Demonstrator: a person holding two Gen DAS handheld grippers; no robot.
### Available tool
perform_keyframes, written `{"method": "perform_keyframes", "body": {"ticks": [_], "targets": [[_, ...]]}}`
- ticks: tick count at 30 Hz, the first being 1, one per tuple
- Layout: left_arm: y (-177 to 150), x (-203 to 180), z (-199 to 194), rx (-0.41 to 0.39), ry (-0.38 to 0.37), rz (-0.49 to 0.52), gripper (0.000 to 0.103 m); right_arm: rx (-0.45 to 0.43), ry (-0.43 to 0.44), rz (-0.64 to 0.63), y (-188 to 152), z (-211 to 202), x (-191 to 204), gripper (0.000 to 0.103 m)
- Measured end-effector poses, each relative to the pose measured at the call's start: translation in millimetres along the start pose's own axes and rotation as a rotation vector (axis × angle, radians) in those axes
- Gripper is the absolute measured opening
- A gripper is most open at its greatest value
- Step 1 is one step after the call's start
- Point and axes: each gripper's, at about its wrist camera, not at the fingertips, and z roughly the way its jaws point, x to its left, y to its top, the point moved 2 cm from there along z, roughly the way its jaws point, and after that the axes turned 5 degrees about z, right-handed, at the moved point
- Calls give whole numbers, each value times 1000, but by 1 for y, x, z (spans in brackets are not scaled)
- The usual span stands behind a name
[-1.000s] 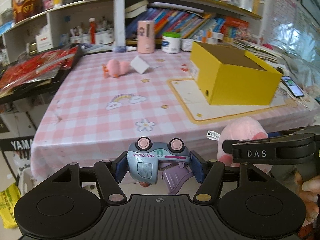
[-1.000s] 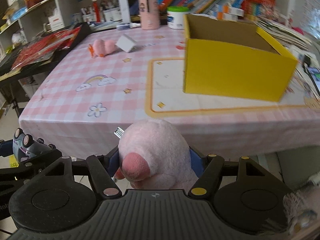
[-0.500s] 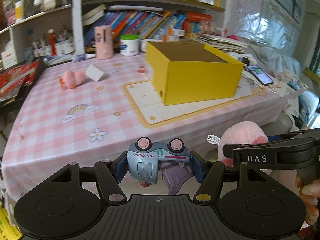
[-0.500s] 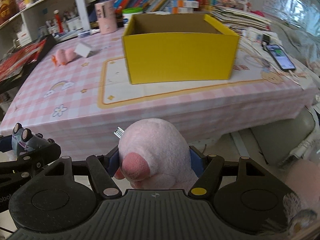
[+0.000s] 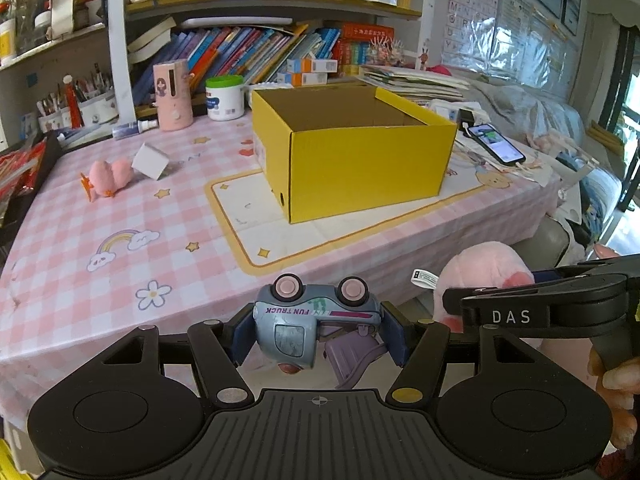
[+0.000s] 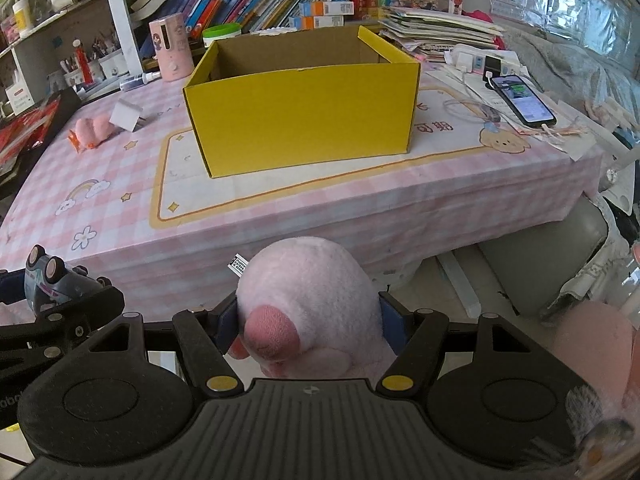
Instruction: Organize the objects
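My left gripper (image 5: 318,338) is shut on a blue toy truck (image 5: 312,320), held upside down with its pink wheels up, in front of the table's near edge. My right gripper (image 6: 308,322) is shut on a pink plush toy (image 6: 308,292), also short of the table edge. The plush (image 5: 480,272) shows at the right of the left wrist view, the truck (image 6: 48,280) at the left of the right wrist view. An open yellow cardboard box (image 6: 300,108) stands on the pink checked tablecloth (image 6: 120,184); what its inside holds is hidden. A small pink plush (image 5: 106,176) and a white block (image 5: 151,160) lie at the far left.
A phone (image 6: 522,98) on a cable and papers lie at the table's right side. A pink cylinder (image 5: 172,94) and a white jar (image 5: 225,98) stand behind the box, before shelves of books. A person's fingers (image 5: 616,380) hold the right gripper's handle.
Both grippers have swung rightward along the table's front, so the yellow box now sits near the centre of both views. Their grips on the truck and the plush are unchanged.
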Motion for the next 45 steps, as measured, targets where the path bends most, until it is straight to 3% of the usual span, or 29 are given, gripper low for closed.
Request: {"method": "perform_keyframes", "body": {"ticks": [30,38,45], "targets": [[54,-6,50,-32,34,-19,63,-1,13,-24,68,39,-25,68],[89,-8,60,-106,50,-18,63,-92,19,-39,110,42,-34,67],[131,-18,72,-201,68,10,63,-261,43,-56,162,31,-45,67]]}}
